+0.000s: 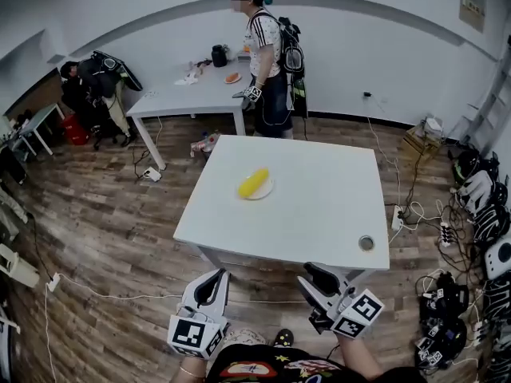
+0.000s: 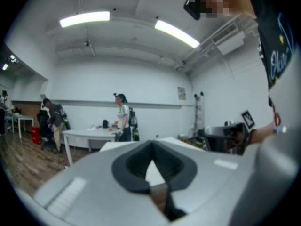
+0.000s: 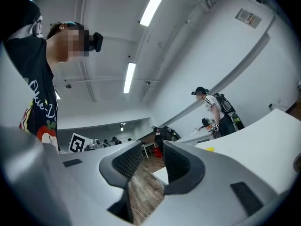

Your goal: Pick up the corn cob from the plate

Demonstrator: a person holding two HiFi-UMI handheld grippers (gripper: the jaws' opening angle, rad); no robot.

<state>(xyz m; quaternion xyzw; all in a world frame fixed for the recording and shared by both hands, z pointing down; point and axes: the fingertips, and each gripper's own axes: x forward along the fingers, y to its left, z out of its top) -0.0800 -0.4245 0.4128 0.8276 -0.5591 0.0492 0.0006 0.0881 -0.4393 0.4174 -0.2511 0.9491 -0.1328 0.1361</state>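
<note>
A yellow corn cob (image 1: 253, 183) lies on a small white plate (image 1: 266, 191) near the middle of the white table (image 1: 319, 214). Both grippers hang short of the table's near edge, well apart from the cob. My left gripper (image 1: 217, 276) is at the lower left, its fingertips meeting with nothing held; in the left gripper view (image 2: 150, 147) the pads close to a point over the tabletop. My right gripper (image 1: 311, 276) is open and empty, with a clear gap between its pads (image 3: 152, 152). The cob (image 3: 209, 149) is a small yellow spot far off in the right gripper view.
A small round grey thing (image 1: 366, 242) sits near the table's right front corner. A person (image 1: 266, 54) stands at a second white table (image 1: 192, 94) farther back. Cables and gear (image 1: 479, 214) crowd the floor on the right. Wooden floor surrounds the table.
</note>
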